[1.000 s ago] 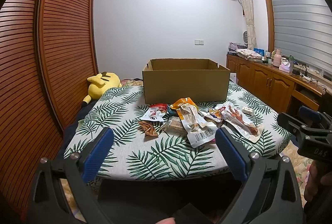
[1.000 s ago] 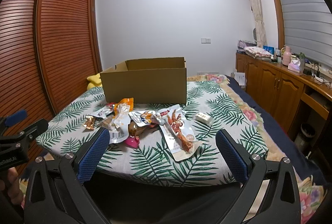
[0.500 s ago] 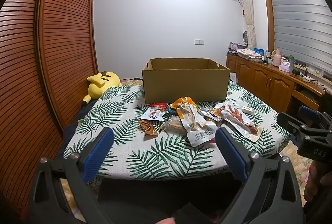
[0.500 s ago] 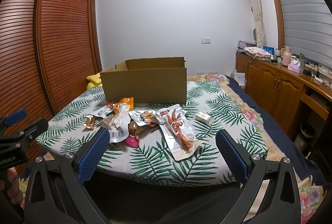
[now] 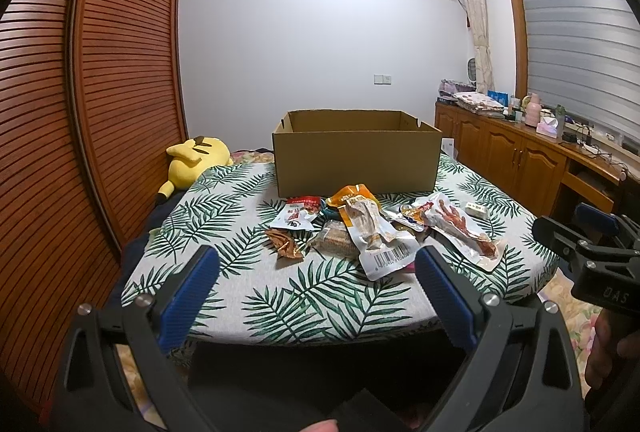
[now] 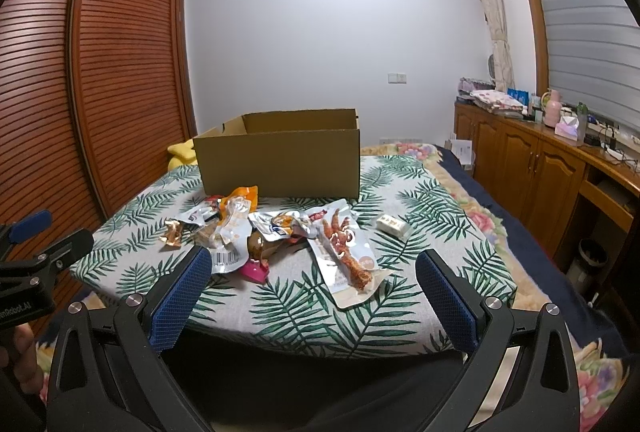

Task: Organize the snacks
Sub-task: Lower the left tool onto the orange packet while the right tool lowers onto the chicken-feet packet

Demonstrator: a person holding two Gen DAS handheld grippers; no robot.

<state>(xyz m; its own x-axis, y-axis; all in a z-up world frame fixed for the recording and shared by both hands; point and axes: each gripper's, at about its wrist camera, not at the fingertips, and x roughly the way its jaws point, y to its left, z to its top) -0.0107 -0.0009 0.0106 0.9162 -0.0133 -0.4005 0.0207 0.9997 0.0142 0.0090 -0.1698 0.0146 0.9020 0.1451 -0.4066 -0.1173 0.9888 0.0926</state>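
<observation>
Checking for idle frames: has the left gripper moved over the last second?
No. In its own view, the cardboard box and snack pile sit where they did; left gripper open, steady.

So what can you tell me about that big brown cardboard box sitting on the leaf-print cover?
The big brown cardboard box is plain, rectangular and open at the top, with no flaps standing up and small notches near its upper corners. It stands upright and level on the leaf-print cover, toward the far side. Its floor is hidden from both views, so what it holds cannot be told. The pile of snack packets lies just in front of it; the orange one reaches close to its front wall. Neither gripper touches it.
</observation>
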